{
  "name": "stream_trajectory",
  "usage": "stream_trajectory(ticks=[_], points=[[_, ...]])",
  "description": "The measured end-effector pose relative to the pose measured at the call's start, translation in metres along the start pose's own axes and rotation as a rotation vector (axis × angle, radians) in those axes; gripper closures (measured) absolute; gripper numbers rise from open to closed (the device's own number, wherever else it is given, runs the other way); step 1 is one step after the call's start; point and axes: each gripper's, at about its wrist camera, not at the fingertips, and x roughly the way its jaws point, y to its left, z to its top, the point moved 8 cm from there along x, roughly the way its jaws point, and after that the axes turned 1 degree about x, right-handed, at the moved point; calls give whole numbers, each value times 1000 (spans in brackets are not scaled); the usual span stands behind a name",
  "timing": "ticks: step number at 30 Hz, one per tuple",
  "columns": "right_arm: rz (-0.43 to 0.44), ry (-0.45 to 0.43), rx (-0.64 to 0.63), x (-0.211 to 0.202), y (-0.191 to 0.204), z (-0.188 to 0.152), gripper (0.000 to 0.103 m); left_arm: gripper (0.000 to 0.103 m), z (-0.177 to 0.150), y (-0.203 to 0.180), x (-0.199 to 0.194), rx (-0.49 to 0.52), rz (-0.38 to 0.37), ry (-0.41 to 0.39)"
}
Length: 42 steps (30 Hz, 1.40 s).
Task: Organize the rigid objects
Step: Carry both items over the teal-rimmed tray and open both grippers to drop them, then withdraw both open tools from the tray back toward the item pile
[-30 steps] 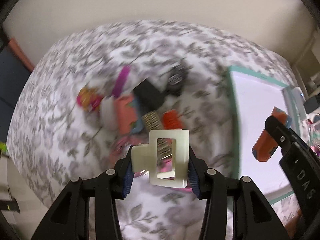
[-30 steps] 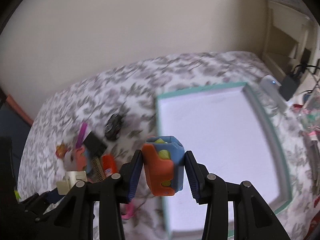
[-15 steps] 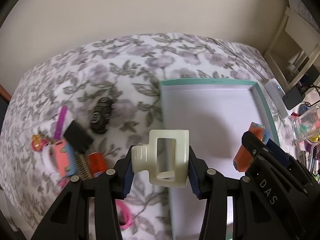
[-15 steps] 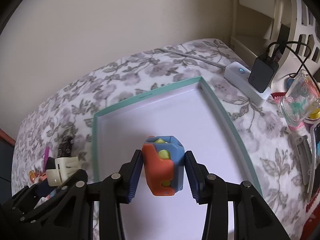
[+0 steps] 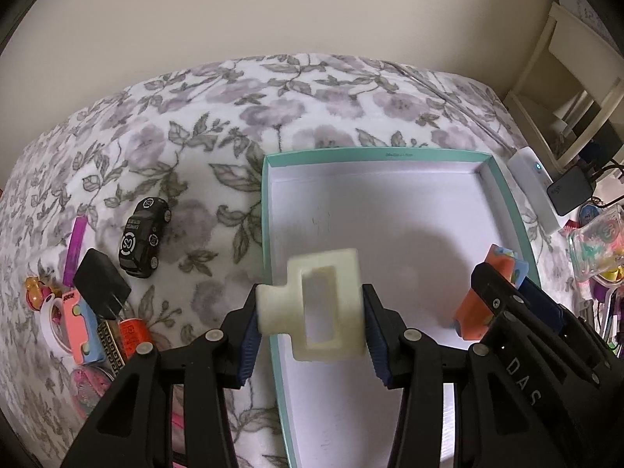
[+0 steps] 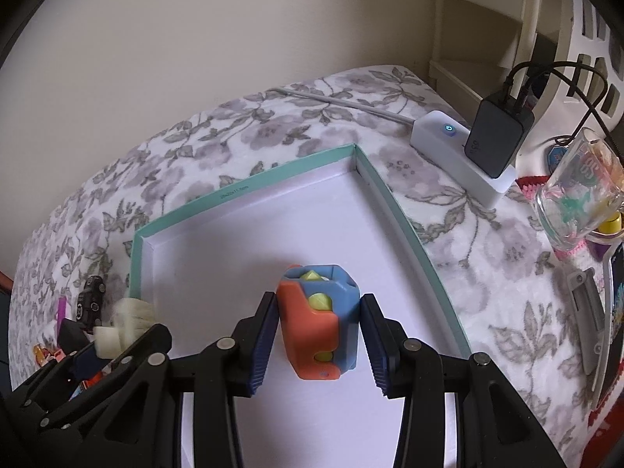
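Note:
My left gripper [image 5: 310,323] is shut on a cream plastic piece [image 5: 349,296] with a rectangular hole, held tilted and blurred over the left rim of the teal tray [image 5: 265,234]. My right gripper [image 6: 318,327] is shut on an orange and blue block [image 6: 312,323] with yellow parts, low over the tray's white floor [image 6: 273,226]. In the left wrist view the right gripper [image 5: 491,312] and its block [image 5: 470,312] hang by the tray's right wall. In the right wrist view the left gripper [image 6: 113,335] and cream piece [image 6: 128,312] sit at the tray's left rim.
On the floral cloth left of the tray lie a black toy car [image 5: 142,238], a black plug [image 5: 101,288], a purple stick [image 5: 76,245] and several small colourful items [image 5: 80,327]. Right of the tray stand a white power strip [image 6: 460,156] with adapter [image 6: 499,136] and a glass mug [image 6: 581,191].
Both grippers have moved right from above the pile of small items to over the tray and sunk a little. The cream piece now sits more tilted between the left pads.

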Motion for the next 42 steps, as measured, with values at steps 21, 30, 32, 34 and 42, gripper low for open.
stream_trajectory(ticks=[21, 30, 32, 34, 42], points=[[-13, -12, -43, -21, 6, -11, 40, 27, -6, 27, -36, -62, -11, -50], [-23, -23, -61, -38, 7, -26, 34, 18, -20, 61, -60, -116, 33, -90], [-24, -26, -69, -42, 8, -30, 29, 18, -24, 69, -66, -127, 41, -100], [-26, -33, -80, -48, 9, -34, 28, 18, -28, 75, -71, -140, 45, -107], [-9, -43, -79, -65, 12, -49, 15, 16, -50, 104, -88, -188, 73, -134]])
